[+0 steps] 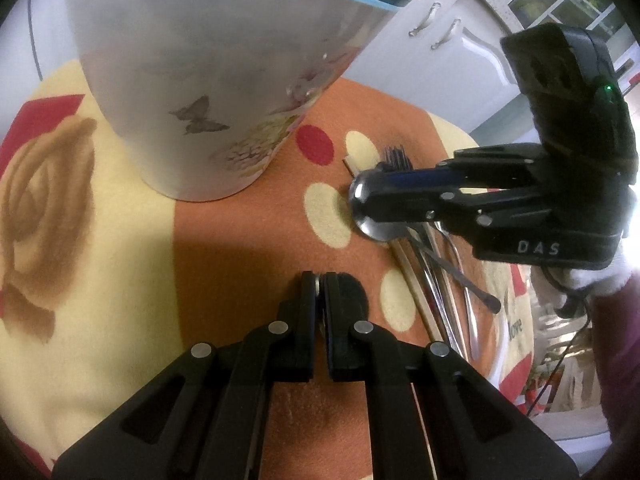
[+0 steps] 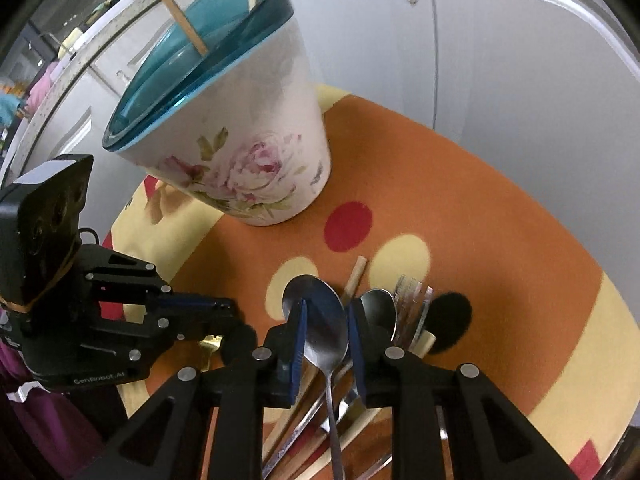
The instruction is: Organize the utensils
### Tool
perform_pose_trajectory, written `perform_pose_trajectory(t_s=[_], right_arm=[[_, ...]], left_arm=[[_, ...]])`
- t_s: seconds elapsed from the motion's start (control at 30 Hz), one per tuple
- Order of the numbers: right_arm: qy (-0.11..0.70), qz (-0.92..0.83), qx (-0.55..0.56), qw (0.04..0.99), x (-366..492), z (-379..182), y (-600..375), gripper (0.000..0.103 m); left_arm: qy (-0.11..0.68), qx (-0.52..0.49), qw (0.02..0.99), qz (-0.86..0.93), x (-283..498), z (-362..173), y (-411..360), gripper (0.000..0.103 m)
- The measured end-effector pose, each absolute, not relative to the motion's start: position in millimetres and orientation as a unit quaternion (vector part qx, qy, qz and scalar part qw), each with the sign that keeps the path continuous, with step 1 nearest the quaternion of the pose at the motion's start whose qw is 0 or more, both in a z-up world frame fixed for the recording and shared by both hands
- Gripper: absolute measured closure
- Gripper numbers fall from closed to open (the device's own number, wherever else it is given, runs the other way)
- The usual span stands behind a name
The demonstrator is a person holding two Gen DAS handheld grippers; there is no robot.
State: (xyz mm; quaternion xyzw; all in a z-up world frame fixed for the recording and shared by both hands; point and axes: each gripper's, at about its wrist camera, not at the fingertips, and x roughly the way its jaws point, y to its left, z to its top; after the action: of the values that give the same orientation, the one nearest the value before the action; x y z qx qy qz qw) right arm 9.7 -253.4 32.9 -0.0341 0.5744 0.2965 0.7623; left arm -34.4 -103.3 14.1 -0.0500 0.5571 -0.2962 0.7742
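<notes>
The large spoon (image 2: 320, 312) lies atop the utensil pile (image 2: 348, 392) on the patterned cloth (image 2: 500, 240), near the floral holder (image 2: 240, 152). Our right gripper (image 2: 324, 332) straddles its bowl, jaws partly open, pads not yet pressing; we should close lower, on the neck, then lift clear. Our left gripper (image 1: 318, 280) is shut on something thin we cannot identify. The handles run out of view.

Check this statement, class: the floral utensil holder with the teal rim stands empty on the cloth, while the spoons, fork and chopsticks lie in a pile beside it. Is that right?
Not quite. The floral utensil holder is not empty: the right wrist view shows two chopsticks standing in it. The spoons, fork and other chopsticks do lie piled beside it on the cloth.
</notes>
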Motion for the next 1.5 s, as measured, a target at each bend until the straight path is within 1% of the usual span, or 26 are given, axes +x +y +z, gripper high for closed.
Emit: perform_pose_trajectory(t_s=[0.03,0.1,0.17,0.27,0.4,0.53,0.7,0.8,0.9,1.0,1.1,1.27,1.3,1.33,1.4,1.43,1.5], right_arm=[[0.574,0.300,-0.040,0.761,8,32,-252,0.084],[0.570,0.309,-0.055,0.760,4,35,-247,0.094],[0.561,0.313,-0.065,0.764,-1,40,-240,0.097],[0.542,0.302,-0.078,0.780,-12,50,-241,0.099],[0.512,0.281,-0.034,0.811,-27,70,-261,0.100],[0.477,0.264,0.019,0.838,-37,91,-279,0.100],[0.447,0.245,0.050,0.859,-53,112,-291,0.100],[0.431,0.246,0.054,0.866,-62,129,-294,0.100],[0.415,0.243,0.055,0.875,-69,143,-295,0.100],[0.405,0.239,0.065,0.880,-78,150,-304,0.100],[0.405,0.234,0.072,0.881,-83,149,-308,0.100],[0.409,0.223,0.072,0.882,-91,150,-314,0.100],[0.408,0.222,0.073,0.883,-91,151,-315,0.100],[0.407,0.222,0.073,0.883,-92,152,-316,0.100],[0.406,0.220,0.071,0.884,-93,153,-315,0.100],[0.404,0.219,0.071,0.885,-94,154,-315,0.100],[0.401,0.221,0.071,0.886,-94,156,-314,0.100]], left_arm=[[0.558,-0.047,0.774,-0.296,-35,14,-104,0.100],[0.552,-0.034,0.778,-0.300,-37,16,-106,0.100],[0.543,-0.020,0.783,-0.302,-40,17,-108,0.101],[0.539,-0.027,0.787,-0.298,-44,20,-106,0.101],[0.525,-0.037,0.797,-0.294,-49,33,-99,0.102],[0.500,-0.046,0.813,-0.295,-54,59,-89,0.103],[0.468,-0.050,0.832,-0.295,-62,92,-78,0.103],[0.462,-0.051,0.834,-0.298,-65,101,-74,0.103],[0.484,-0.054,0.820,-0.300,-66,93,-80,0.103],[0.519,-0.072,0.800,-0.293,-64,76,-88,0.100],[0.540,-0.060,0.791,-0.280,-66,57,-101,0.087],[0.558,-0.054,0.790,-0.250,-54,35,-121,0.086],[0.560,-0.048,0.790,-0.246,-52,32,-121,0.087],[0.562,-0.037,0.790,-0.241,-51,30,-124,0.096],[0.560,-0.030,0.792,-0.242,-52,29,-124,0.099],[0.557,-0.033,0.792,-0.246,-53,31,-122,0.102],[0.551,-0.041,0.795,-0.251,-55,36,-114,0.103]])
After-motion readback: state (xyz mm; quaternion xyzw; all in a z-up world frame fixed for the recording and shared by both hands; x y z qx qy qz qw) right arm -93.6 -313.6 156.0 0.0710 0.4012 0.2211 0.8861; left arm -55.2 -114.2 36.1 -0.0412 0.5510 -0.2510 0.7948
